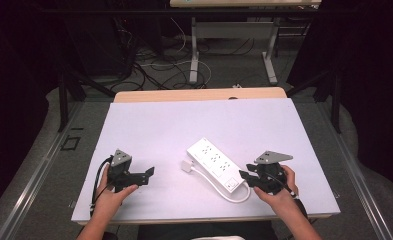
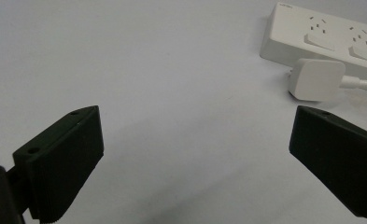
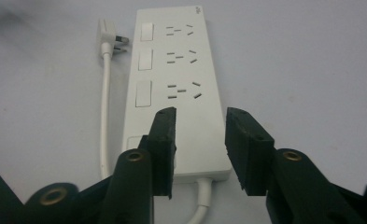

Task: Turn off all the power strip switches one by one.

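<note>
A white power strip (image 1: 216, 165) lies at an angle on the white table top (image 1: 184, 125), its white plug (image 1: 186, 166) resting beside its far left end and its cable (image 1: 239, 195) looping round the near end. In the right gripper view the strip (image 3: 176, 70) runs away from me, with the plug (image 3: 107, 30) at upper left. My right gripper (image 3: 201, 140) hovers at the strip's near end, its jaws a narrow gap apart with nothing gripped between them. My left gripper (image 2: 195, 154) stands wide open over bare table, left of the strip (image 2: 330, 37) and plug (image 2: 316, 79).
The table's front edge (image 1: 199, 219) runs just in front of both hands. Beyond the far edge stand a second table's metal legs (image 1: 194, 55) and loose cables on the floor (image 1: 154, 65). Dark curtains close in both sides.
</note>
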`<state>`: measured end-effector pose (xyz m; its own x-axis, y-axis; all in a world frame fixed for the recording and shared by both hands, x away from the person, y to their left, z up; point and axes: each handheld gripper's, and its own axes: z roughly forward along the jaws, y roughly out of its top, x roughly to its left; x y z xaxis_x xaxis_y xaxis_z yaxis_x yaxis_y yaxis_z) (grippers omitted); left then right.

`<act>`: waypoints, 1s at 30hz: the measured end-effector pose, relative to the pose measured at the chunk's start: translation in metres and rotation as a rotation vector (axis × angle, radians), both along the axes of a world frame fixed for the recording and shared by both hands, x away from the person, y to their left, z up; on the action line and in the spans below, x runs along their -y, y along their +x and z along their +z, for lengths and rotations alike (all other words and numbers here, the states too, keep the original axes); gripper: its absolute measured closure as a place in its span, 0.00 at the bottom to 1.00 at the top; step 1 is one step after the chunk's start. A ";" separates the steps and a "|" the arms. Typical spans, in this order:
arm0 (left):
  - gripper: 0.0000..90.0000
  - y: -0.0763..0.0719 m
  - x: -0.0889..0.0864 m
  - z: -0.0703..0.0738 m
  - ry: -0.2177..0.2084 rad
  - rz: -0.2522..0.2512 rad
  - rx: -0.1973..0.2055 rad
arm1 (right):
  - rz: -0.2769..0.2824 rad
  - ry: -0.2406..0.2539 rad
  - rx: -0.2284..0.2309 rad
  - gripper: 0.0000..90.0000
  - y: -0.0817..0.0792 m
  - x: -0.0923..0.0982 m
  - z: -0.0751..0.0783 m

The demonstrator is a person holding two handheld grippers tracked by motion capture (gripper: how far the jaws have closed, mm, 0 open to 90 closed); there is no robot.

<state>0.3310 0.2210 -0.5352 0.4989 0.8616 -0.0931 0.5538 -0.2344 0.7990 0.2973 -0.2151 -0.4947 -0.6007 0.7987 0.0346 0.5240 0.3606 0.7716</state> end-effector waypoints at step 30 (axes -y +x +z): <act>0.05 0.000 0.000 -0.001 0.001 0.006 0.007 | 0.112 -0.109 -0.127 1.00 0.010 -0.030 -0.017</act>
<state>0.3313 0.2215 -0.5362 0.4942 0.8648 -0.0888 0.5494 -0.2315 0.8029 0.3071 -0.1855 -0.5120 -0.6826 0.7301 0.0327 0.5661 0.5000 0.6554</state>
